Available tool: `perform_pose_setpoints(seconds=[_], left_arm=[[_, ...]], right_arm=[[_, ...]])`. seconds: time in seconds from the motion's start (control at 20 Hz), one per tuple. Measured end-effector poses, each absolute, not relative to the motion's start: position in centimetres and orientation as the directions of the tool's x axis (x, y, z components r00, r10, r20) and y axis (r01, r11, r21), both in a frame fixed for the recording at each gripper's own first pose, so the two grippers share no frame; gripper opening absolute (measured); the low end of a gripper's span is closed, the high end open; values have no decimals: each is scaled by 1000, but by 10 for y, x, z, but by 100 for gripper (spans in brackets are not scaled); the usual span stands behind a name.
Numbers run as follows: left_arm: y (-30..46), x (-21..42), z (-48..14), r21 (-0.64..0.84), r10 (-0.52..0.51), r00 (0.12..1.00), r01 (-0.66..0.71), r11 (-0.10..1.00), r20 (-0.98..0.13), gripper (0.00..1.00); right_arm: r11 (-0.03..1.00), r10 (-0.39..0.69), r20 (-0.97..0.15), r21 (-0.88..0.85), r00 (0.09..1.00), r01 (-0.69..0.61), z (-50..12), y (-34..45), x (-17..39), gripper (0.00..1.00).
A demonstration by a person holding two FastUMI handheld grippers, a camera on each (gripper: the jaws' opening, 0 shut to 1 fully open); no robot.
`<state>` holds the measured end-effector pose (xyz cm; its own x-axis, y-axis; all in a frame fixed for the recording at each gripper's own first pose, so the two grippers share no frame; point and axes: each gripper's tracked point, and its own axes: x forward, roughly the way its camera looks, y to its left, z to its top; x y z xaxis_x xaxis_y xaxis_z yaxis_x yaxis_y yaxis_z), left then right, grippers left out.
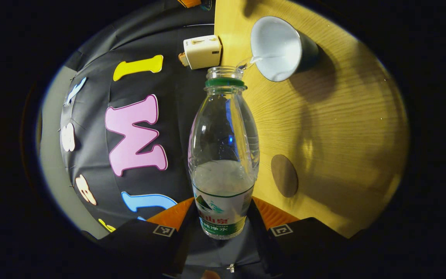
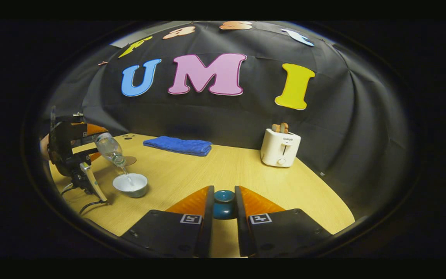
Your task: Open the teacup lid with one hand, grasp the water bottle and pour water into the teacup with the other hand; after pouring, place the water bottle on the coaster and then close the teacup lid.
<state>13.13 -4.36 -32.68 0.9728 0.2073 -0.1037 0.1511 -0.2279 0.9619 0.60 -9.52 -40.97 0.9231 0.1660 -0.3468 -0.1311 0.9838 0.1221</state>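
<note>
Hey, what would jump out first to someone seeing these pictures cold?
The tilted water bottle, clamped in the left gripper, sends a thin stream into the open teacup on the wooden table. In the right gripper view, the right gripper holds the teacup lid off to the side, with a white toaster behind it.

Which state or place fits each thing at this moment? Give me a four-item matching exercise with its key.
Things:
1. water bottle
2. teacup
3. teacup lid
4. coaster

States or places:
A. bare on the table, nothing on it
B. held between the right gripper's fingers
C. tilted in the left gripper, pouring
D. open on the table, taking in water

Pairs: 1-C, 2-D, 3-B, 4-A
</note>
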Motion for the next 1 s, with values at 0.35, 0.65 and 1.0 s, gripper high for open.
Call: perform_pose_setpoints(seconds=[0.35,0.65,1.0], left_arm=[[-46,138,-321,947,171,982,132,-293,-84,74],[-52,141,-310,939,112,993,69,-337,-32,74],[-59,147,-295,913,45,999,11,-408,8,74]], right_arm=[[985,161,-342,115,926,-129,-412,-103,6,25],[985,160,-340,109,927,-130,-413,-107,6,24],[986,160,-336,104,928,-132,-412,-110,6,25]])
